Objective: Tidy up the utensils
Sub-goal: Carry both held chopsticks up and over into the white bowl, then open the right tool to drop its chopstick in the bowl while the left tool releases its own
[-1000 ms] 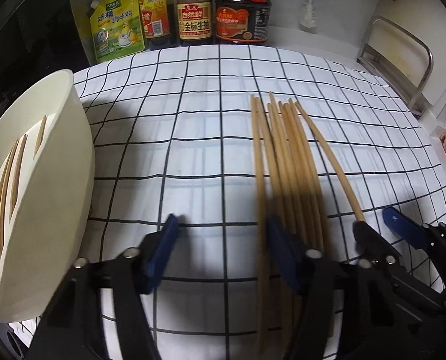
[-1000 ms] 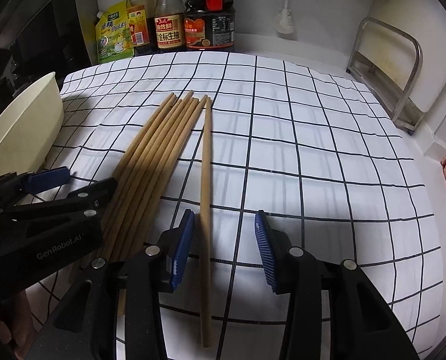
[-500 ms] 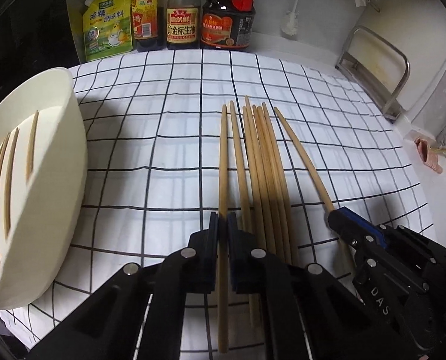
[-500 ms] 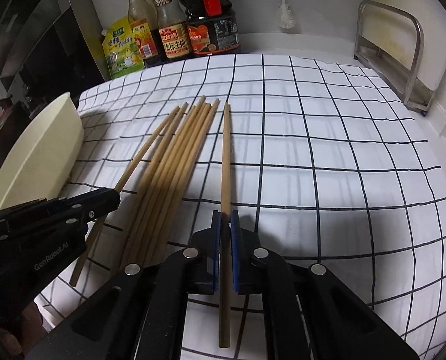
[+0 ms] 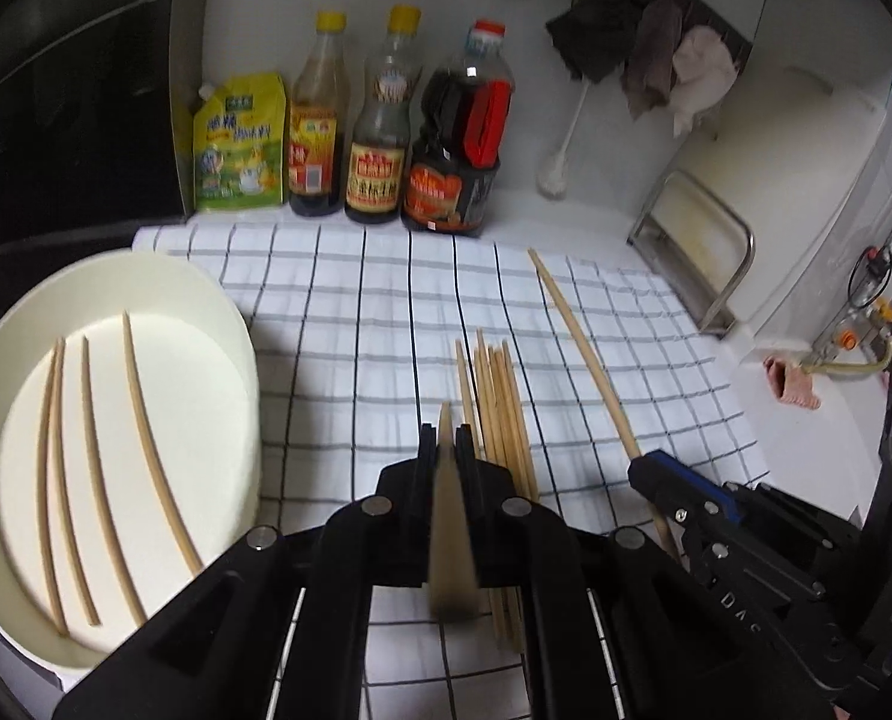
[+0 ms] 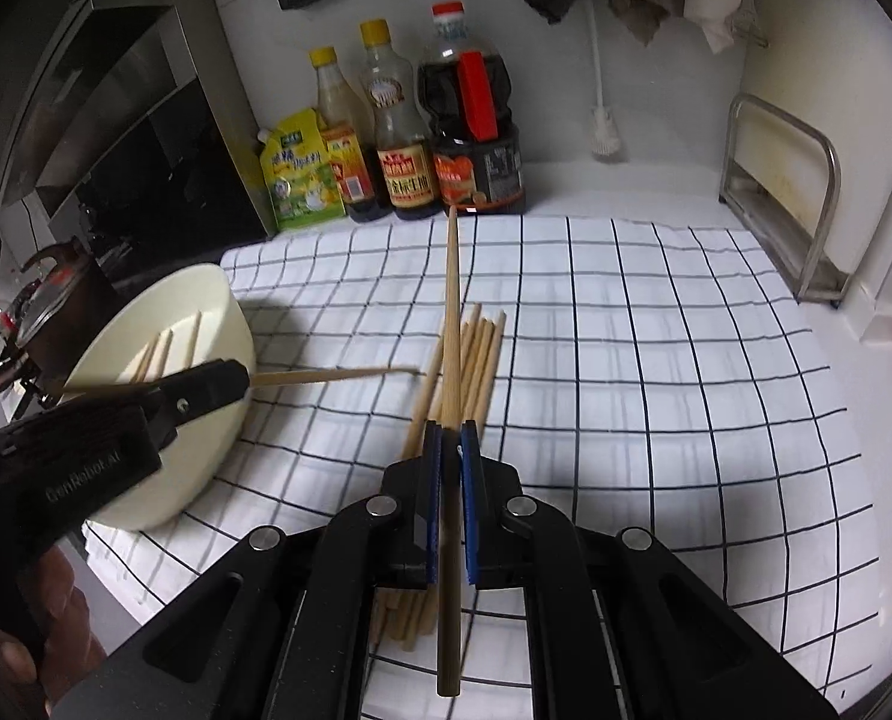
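Note:
My left gripper is shut on one wooden chopstick, held in the air and pointing nearly straight ahead. My right gripper is shut on a second chopstick, raised over the checked cloth. Below both, a bundle of several chopsticks lies on the cloth. To the left stands a white tub with several chopsticks lying inside. Each view also shows the other gripper: the right gripper with its stick, and the left gripper with its stick.
Three sauce bottles and a yellow-green pouch line the back wall. A metal rack stands at the right edge. A black stove and pot sit left of the tub. A person's hand grips the left tool.
Both grippers went from open around a chopstick on the cloth to shut on it. Both have since risen, lifting their sticks clear of the bundle.

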Demonstrator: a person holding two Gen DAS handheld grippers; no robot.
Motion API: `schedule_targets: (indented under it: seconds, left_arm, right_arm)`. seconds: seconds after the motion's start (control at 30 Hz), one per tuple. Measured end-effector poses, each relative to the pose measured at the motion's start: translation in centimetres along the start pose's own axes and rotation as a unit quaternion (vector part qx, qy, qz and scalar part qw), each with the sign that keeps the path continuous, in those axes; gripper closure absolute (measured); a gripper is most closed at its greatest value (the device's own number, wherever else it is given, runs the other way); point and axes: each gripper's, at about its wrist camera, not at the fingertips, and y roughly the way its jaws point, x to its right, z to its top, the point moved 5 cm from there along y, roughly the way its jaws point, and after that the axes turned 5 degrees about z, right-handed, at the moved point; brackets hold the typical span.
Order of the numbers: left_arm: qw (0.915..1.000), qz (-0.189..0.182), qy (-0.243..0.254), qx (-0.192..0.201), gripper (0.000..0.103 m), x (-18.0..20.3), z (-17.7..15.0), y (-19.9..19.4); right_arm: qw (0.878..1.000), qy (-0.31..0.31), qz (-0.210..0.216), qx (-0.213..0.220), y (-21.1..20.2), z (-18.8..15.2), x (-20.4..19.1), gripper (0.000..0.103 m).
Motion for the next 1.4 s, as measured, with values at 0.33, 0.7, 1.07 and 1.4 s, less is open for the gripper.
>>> schedule_targets:
  seconds: [0.33,0.7,1.07,1.4]
  left_arm:
    - [0.9958,0.002,-0.021,0.089,0.096,-4.5,5.2,-6.6]
    - [0.9891,0.107,-0.055,0.085,0.096,-14.6,3.2,-7.9]
    - [0.9857,0.151,-0.076,0.007,0.096,-21.1,-1.8,-3.5]
    - [0.9828,0.156,-0.095,-0.028,0.081,-23.1,-2.9,-1.1]
  right_arm:
    - [0.999,-0.029,0.022,0.021,-0.4,2.3,-4.7,0.097]
    - [0.992,-0.081,0.096,-0.020,4.0,2.3,-14.3,0.097]
    - [0.982,-0.105,0.131,-0.087,10.0,1.6,-20.9,0.097]
    - [0.978,-0.100,0.136,-0.122,14.0,2.1,-22.6,0.097]
